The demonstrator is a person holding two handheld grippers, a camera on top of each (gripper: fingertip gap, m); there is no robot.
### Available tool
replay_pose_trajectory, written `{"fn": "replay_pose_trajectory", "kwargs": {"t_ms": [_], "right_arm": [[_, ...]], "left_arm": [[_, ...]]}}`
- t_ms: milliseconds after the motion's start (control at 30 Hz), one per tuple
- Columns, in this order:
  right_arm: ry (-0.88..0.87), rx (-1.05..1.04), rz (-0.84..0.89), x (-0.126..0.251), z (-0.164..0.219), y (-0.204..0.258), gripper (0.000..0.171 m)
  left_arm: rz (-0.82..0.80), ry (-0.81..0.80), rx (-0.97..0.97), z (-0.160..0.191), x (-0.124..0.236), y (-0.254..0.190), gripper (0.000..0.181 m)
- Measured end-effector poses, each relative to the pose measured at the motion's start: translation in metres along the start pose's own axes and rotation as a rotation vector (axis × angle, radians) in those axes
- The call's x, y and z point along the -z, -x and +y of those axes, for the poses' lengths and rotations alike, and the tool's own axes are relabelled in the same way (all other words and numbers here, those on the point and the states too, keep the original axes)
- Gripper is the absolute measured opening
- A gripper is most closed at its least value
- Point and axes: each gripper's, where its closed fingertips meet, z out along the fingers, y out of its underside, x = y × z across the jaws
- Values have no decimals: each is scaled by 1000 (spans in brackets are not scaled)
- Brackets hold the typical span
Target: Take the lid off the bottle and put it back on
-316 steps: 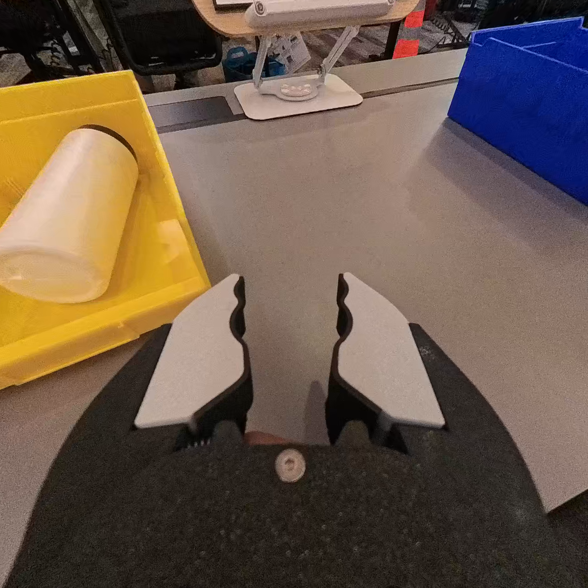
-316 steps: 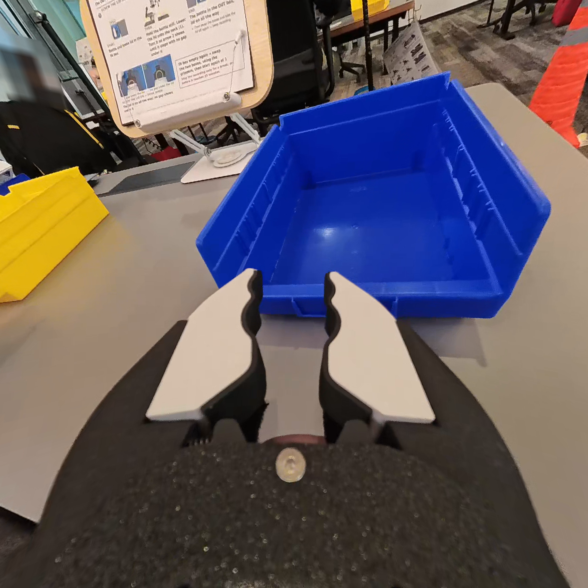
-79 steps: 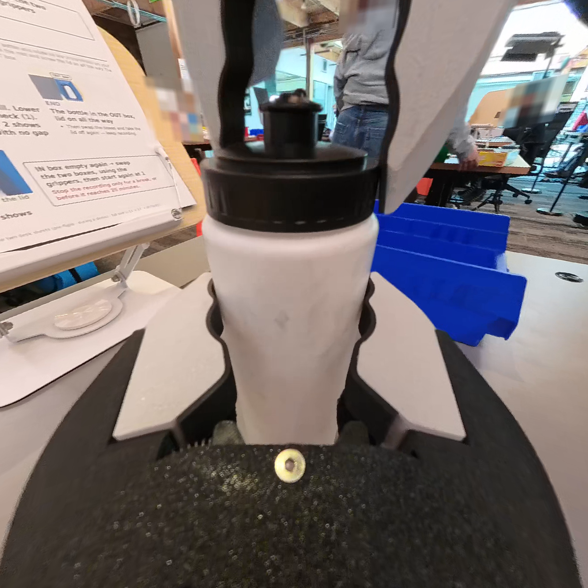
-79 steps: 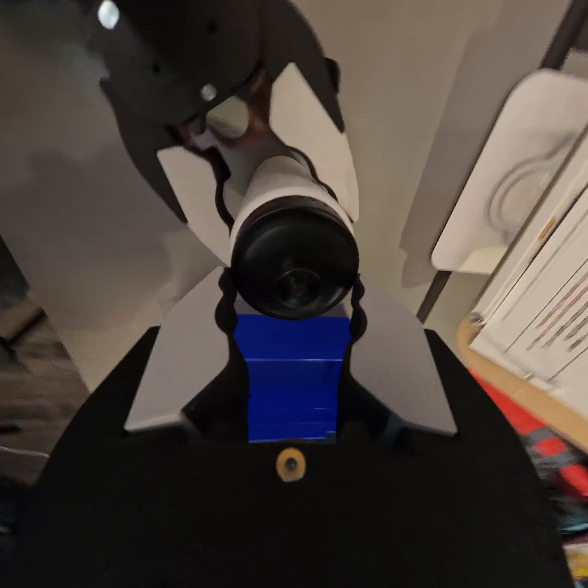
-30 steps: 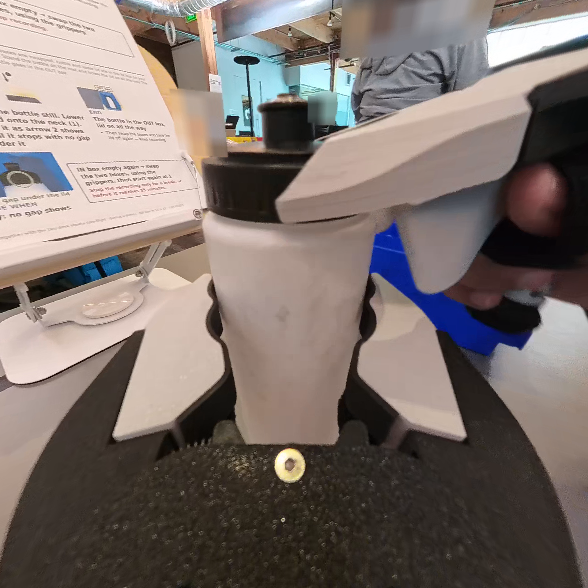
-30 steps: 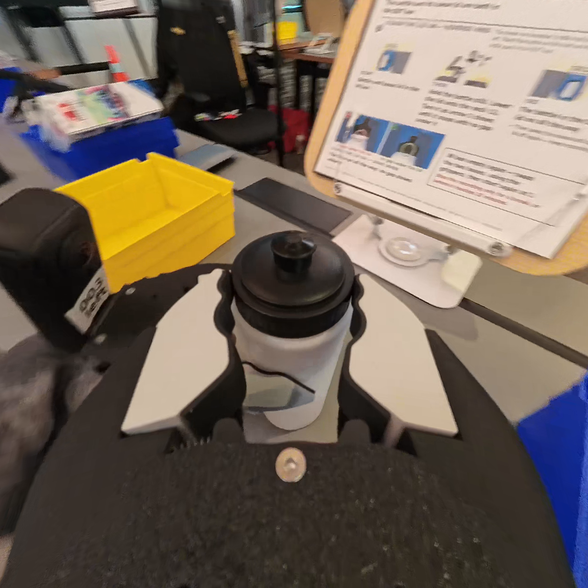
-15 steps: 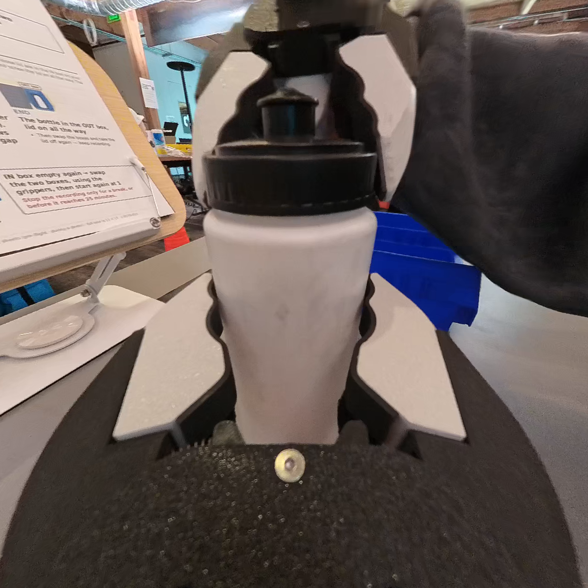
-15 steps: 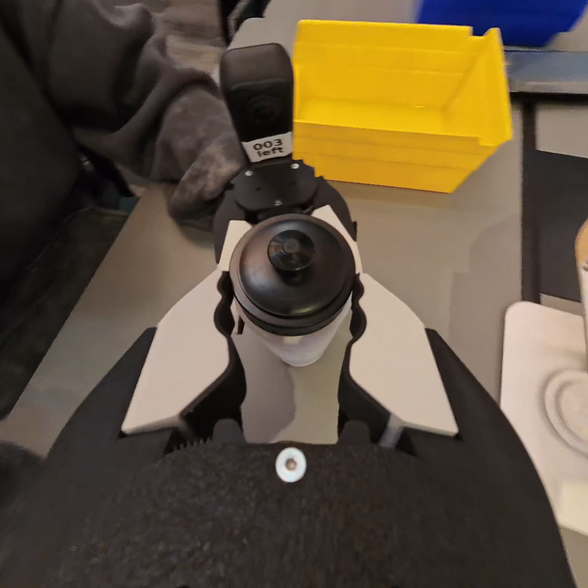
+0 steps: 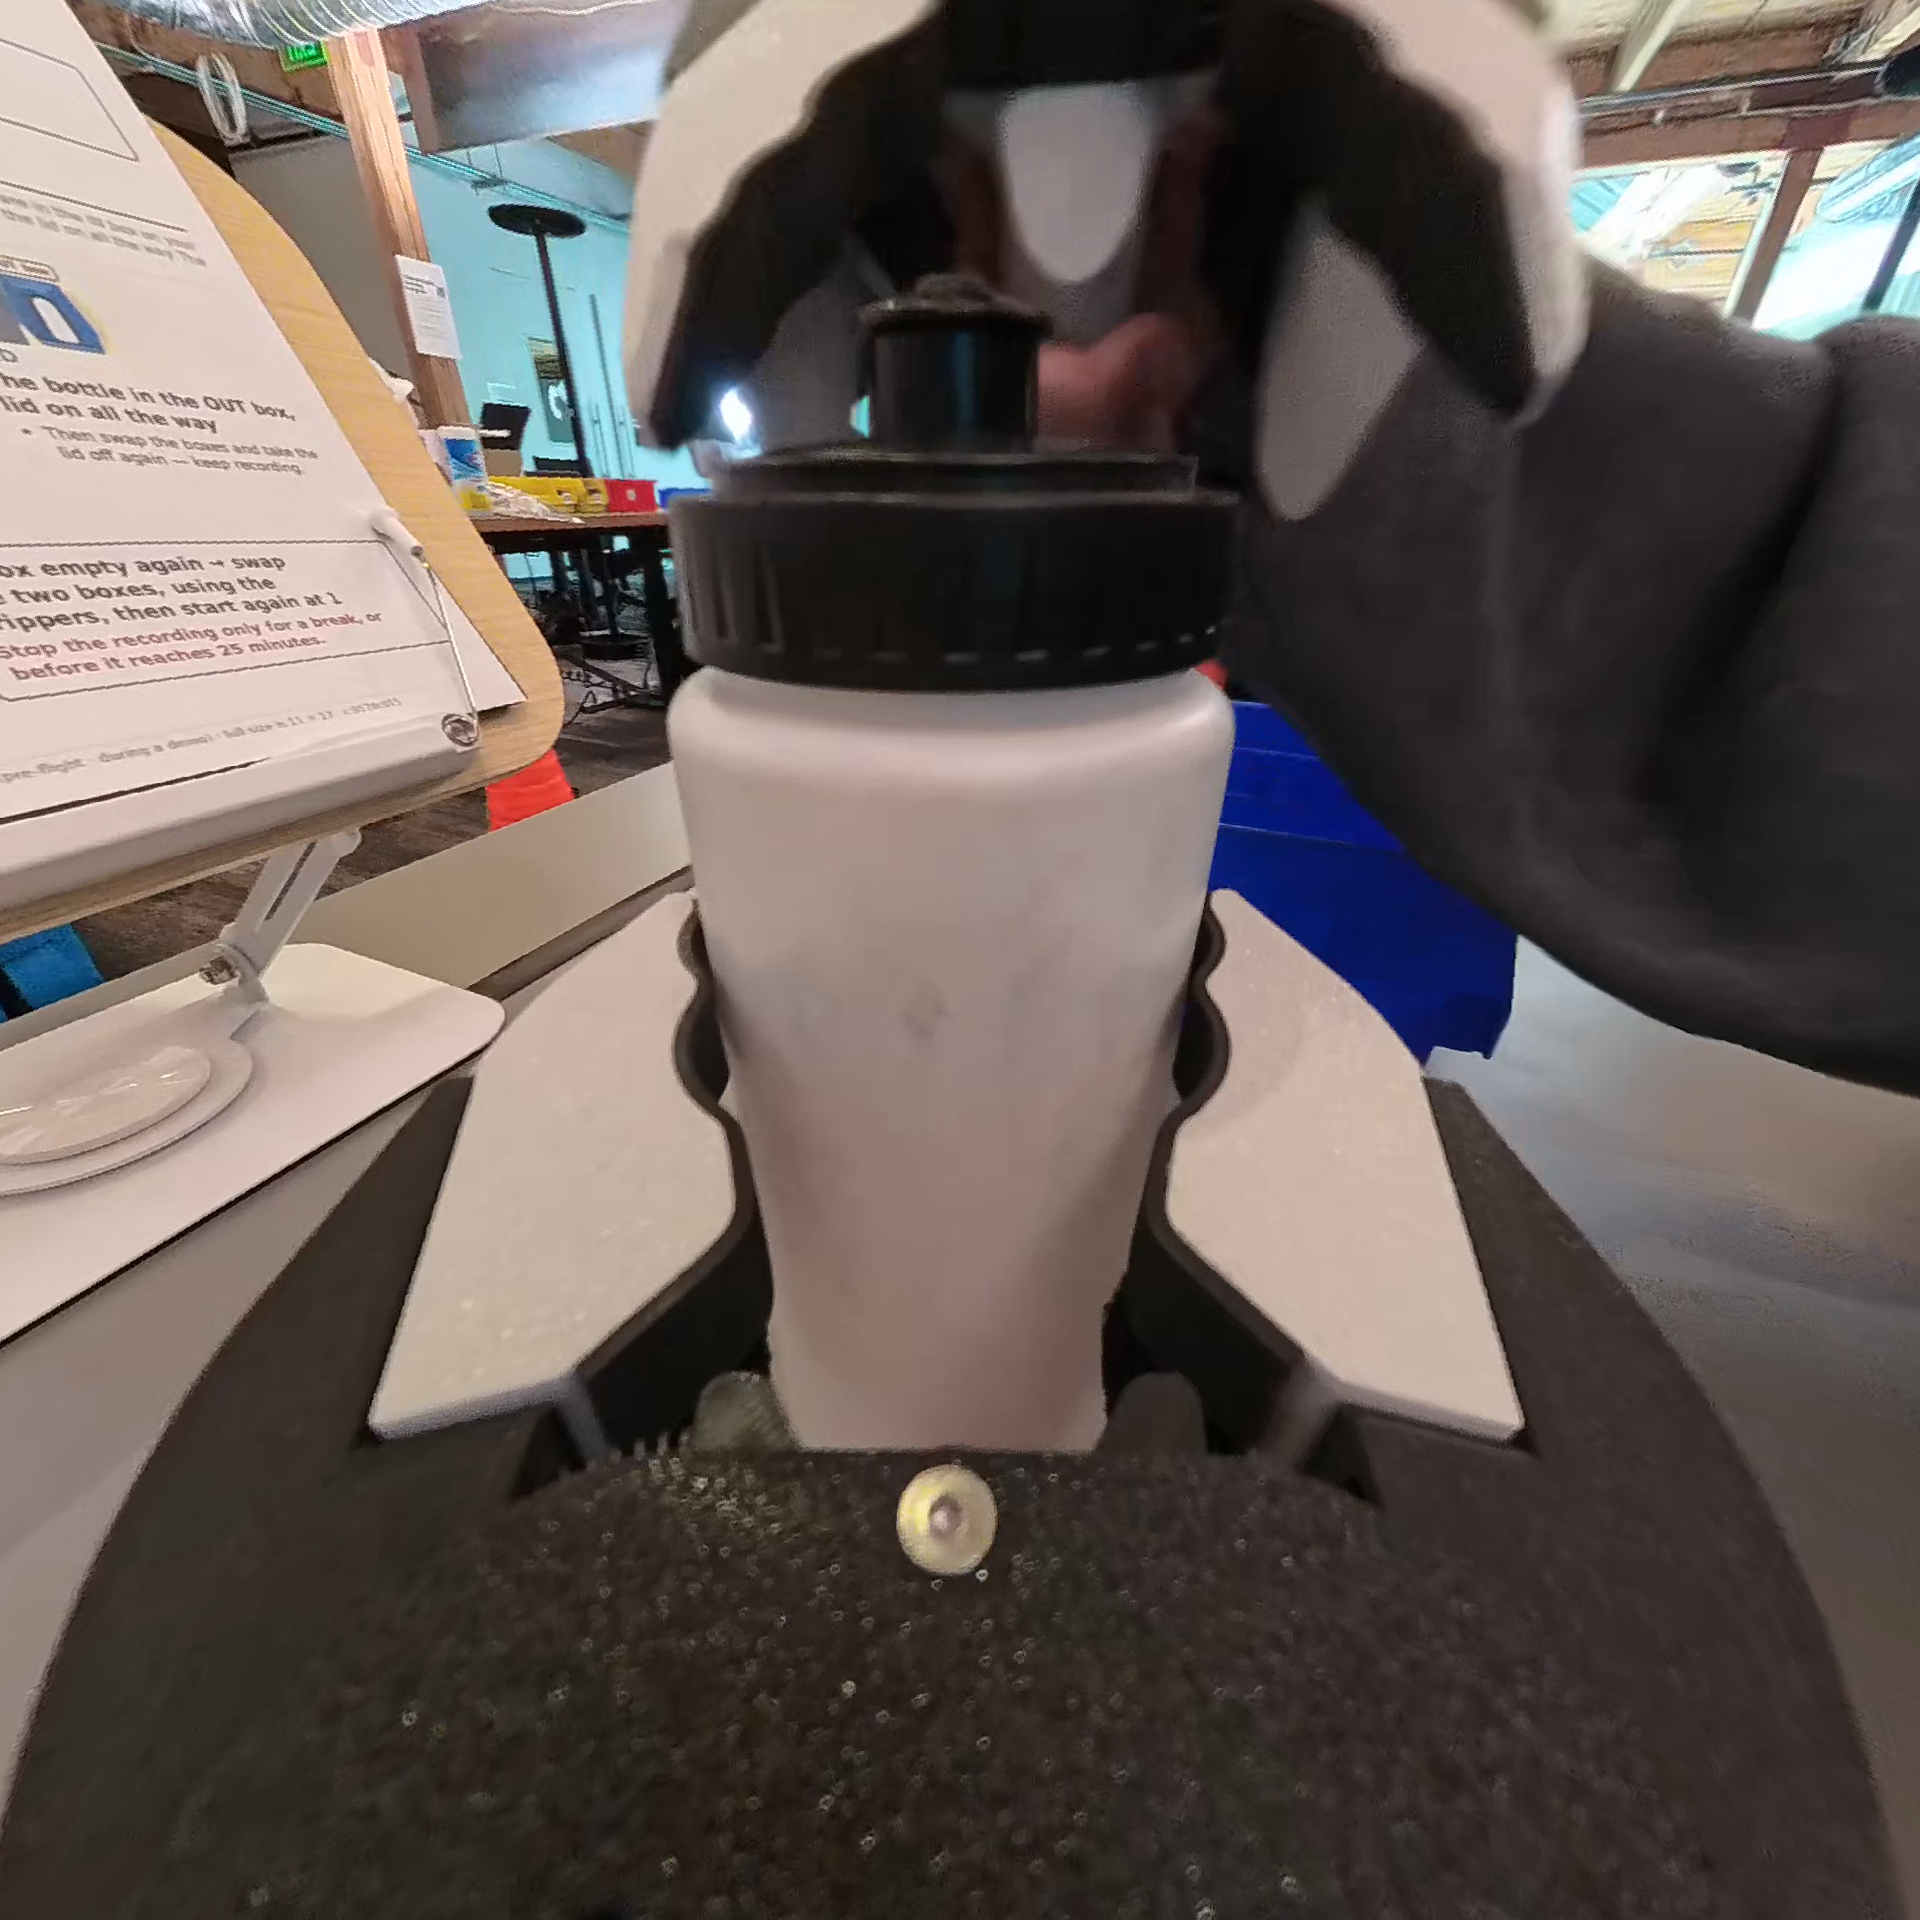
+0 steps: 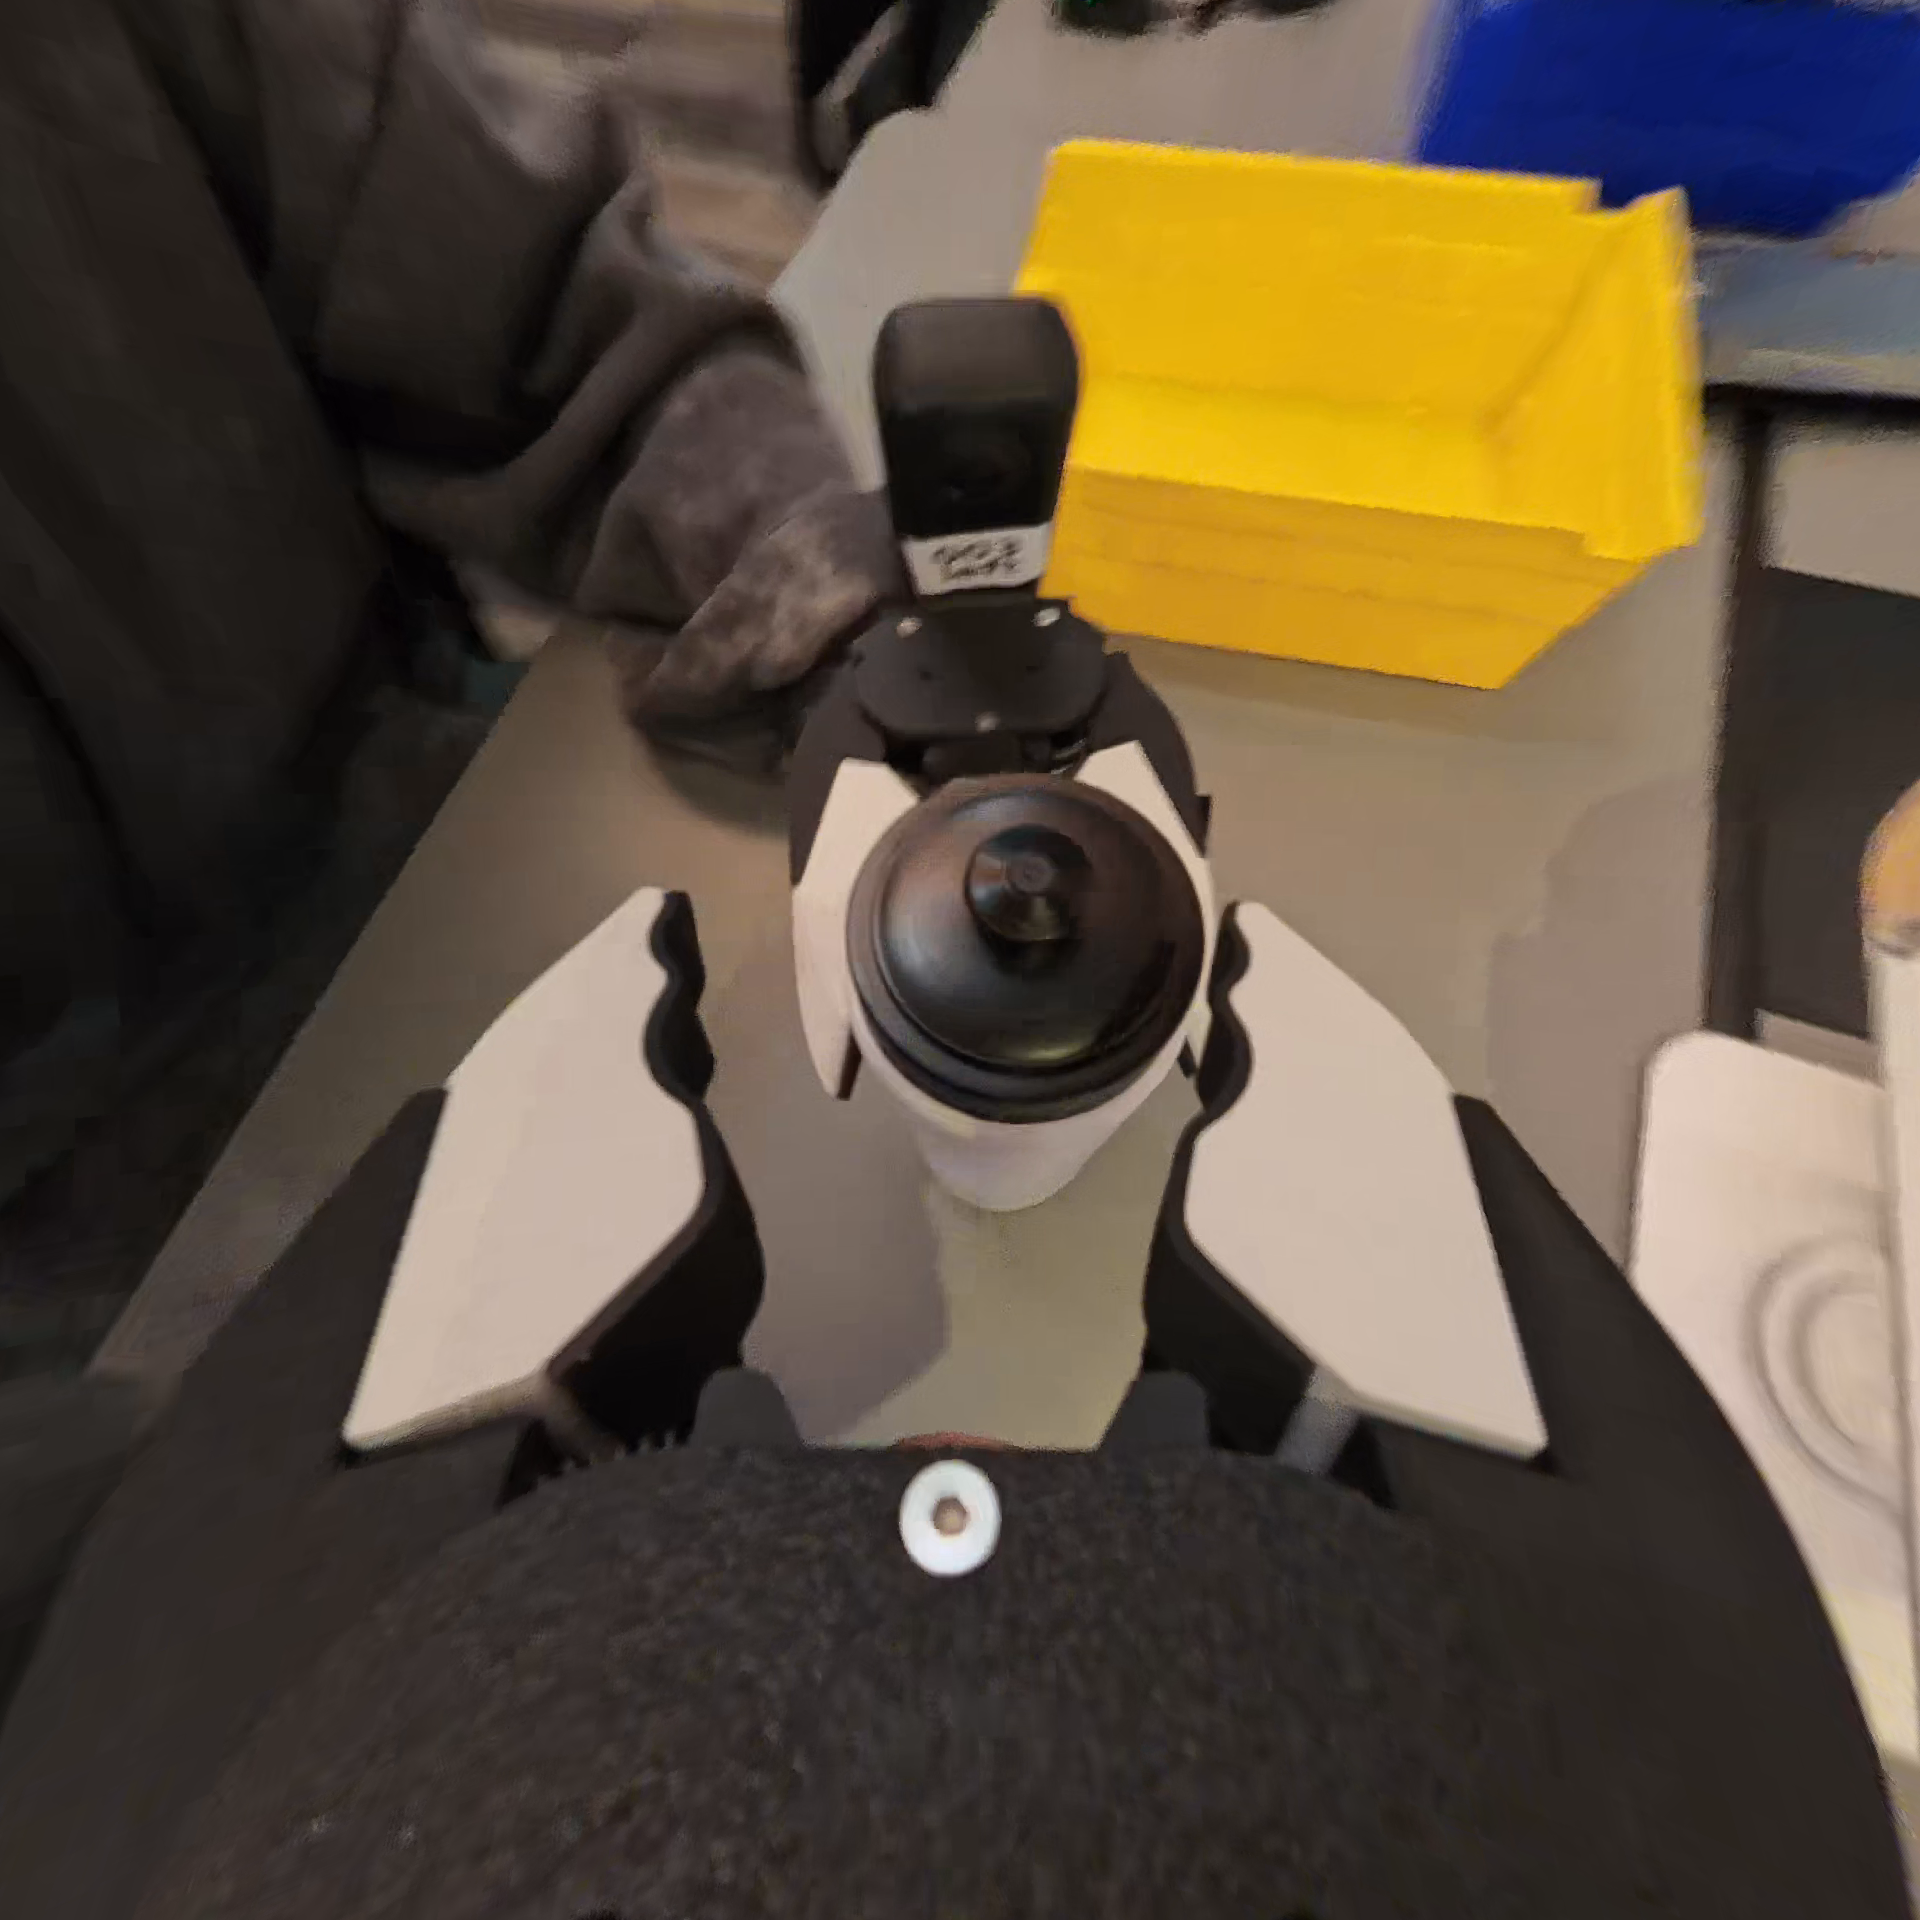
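A white bottle (image 9: 951, 987) stands upright in my left gripper (image 9: 951, 920), which is shut on its body. The black lid (image 9: 951, 582) with a spout sits on the bottle's neck with no gap showing. My right gripper (image 10: 951, 920) is open wide and points down at the lid (image 10: 1023, 935) from above, its fingertips level with the lid's sides but apart from it. In the left wrist view it hovers blurred over the spout (image 9: 1070, 312). The left gripper's fingers (image 10: 831, 883) show beside the bottle (image 10: 997, 1153) in the right wrist view.
A yellow bin (image 10: 1351, 468) stands behind the left gripper on the grey table (image 10: 1403, 883). A blue bin (image 9: 1351, 904) is behind the bottle. An instruction board (image 9: 208, 520) on a white stand (image 9: 208, 1060) is at the left. A person's grey sleeve (image 9: 1610, 675) fills the right.
My right gripper has opened and drawn back from the lid it gripped half a second ago. The lid stays on the bottle. The left gripper holds the bottle as before.
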Motion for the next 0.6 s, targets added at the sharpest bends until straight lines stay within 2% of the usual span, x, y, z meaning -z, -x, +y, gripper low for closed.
{"fn": "replay_pose_trajectory", "kwargs": {"t_ms": [67,167,267,300,367,500,600], "right_arm": [[-40,-50,212,5,-6,2,99],[-120,-152,572,11,-9,3,96],[-153,-386,1020,28,15,0,96],[-164,-481,1118,29,26,4,95],[-268,-586,1189,15,28,13,100],[-439,-589,1350,-4,9,12,94],[-441,-593,1432,-5,7,-7,91]], "left_arm": [[-21,-2,-1,0,0,1,85],[-74,-6,-5,0,0,3,85],[-146,-7,-11,-1,3,6,85],[-165,-4,-14,-1,3,6,85],[-190,-1,-16,-1,4,6,85],[-204,-2,-20,-1,4,7,85],[-206,-4,-21,-1,4,7,85]]}}
